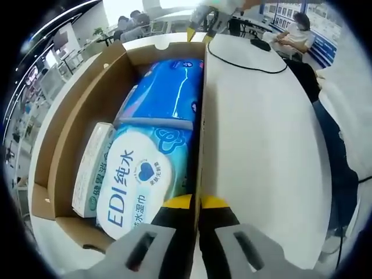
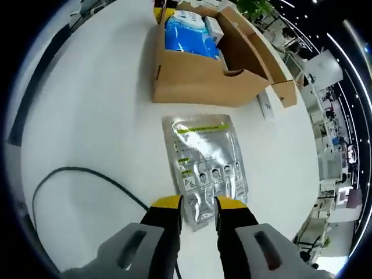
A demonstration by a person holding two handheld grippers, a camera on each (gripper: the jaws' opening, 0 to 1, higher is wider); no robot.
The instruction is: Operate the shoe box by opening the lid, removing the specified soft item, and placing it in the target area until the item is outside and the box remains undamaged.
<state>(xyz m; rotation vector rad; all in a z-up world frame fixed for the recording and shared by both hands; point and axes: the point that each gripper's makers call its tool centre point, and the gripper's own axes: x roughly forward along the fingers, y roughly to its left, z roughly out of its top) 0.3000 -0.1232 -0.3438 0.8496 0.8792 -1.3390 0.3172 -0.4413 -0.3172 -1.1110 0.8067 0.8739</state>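
The brown cardboard shoe box (image 1: pixel 75 116) stands open. Inside lie a blue-and-white wet-wipes pack (image 1: pixel 136 180), a second blue pack (image 1: pixel 168 87) and a white-and-green carton (image 1: pixel 93 168). My left gripper (image 1: pixel 197 203) is shut on the box's right wall, one jaw inside and one outside. In the right gripper view a silver foil pouch (image 2: pixel 203 157) lies flat on the white table in front of the box (image 2: pixel 197 81). My right gripper (image 2: pixel 200 203) is open, its fingers either side of the pouch's near edge. The left gripper (image 2: pixel 164 10) shows at the box's far end.
A black cable (image 2: pixel 87 174) curves over the white table (image 2: pixel 93 87) left of the right gripper, and the cable (image 1: pixel 244 64) also crosses the table beside the box. A small white item (image 2: pixel 265 104) lies by the box flap. A seated person (image 1: pixel 296 32) is beyond the table.
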